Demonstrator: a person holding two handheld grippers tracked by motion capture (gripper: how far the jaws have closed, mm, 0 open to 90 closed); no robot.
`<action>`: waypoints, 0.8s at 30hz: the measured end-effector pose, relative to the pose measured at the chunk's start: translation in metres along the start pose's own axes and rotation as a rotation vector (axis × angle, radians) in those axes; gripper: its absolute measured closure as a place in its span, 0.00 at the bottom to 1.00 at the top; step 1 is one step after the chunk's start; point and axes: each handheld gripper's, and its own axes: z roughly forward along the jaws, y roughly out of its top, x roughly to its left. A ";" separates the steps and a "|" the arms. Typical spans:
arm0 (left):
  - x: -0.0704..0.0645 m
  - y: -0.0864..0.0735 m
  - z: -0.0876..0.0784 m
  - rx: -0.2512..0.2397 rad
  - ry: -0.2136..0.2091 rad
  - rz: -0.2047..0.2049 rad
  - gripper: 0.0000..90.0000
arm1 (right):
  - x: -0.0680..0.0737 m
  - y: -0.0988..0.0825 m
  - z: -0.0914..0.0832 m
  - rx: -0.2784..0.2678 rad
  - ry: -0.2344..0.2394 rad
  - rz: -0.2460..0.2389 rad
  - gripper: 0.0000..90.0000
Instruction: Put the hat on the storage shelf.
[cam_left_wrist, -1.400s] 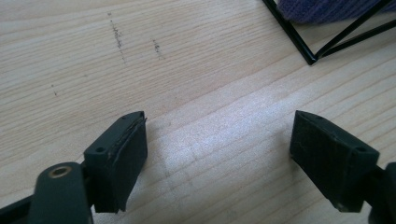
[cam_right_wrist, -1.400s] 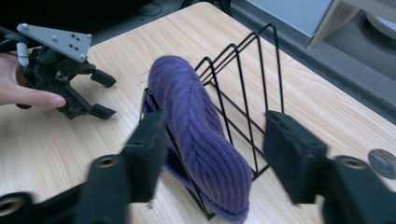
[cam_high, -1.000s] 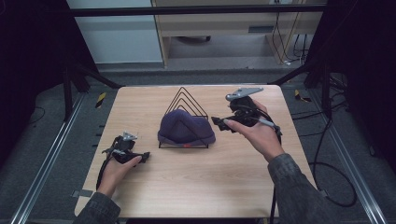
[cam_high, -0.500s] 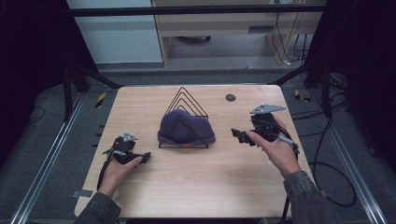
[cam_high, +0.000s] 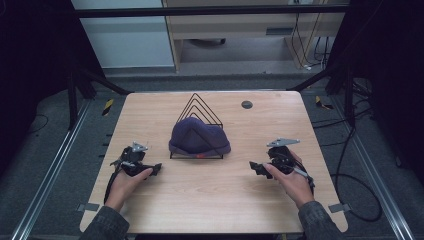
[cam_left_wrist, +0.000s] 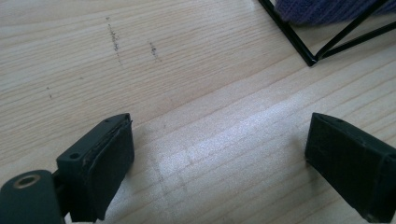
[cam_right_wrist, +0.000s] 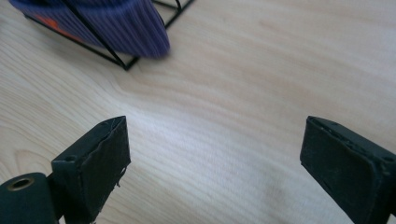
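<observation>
Ribbed purple beanie (cam_high: 200, 138) draped on triangular wire rack (cam_high: 199, 107) (black).

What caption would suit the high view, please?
Purple beanie on a wire rack, an open tool either side.

Pale wooden table (cam_high: 210, 200), black wire rack (cam_high: 199, 107), small dark disc (cam_high: 246, 104)

A lab: wooden table (cam_high: 210, 200) in a black frame (cam_high: 210, 10), cables (cam_high: 345, 165) trailing.
</observation>
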 end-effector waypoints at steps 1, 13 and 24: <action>0.000 0.000 0.000 0.000 0.000 0.000 0.07 | 0.000 0.000 0.000 0.000 0.000 0.000 0.09; -0.001 0.000 0.001 0.001 -0.003 0.000 0.06 | -0.003 -0.028 0.019 0.057 -0.062 -0.013 0.07; -0.002 0.000 0.001 0.002 -0.006 0.002 0.05 | 0.005 -0.038 0.023 -0.008 -0.118 -0.065 0.03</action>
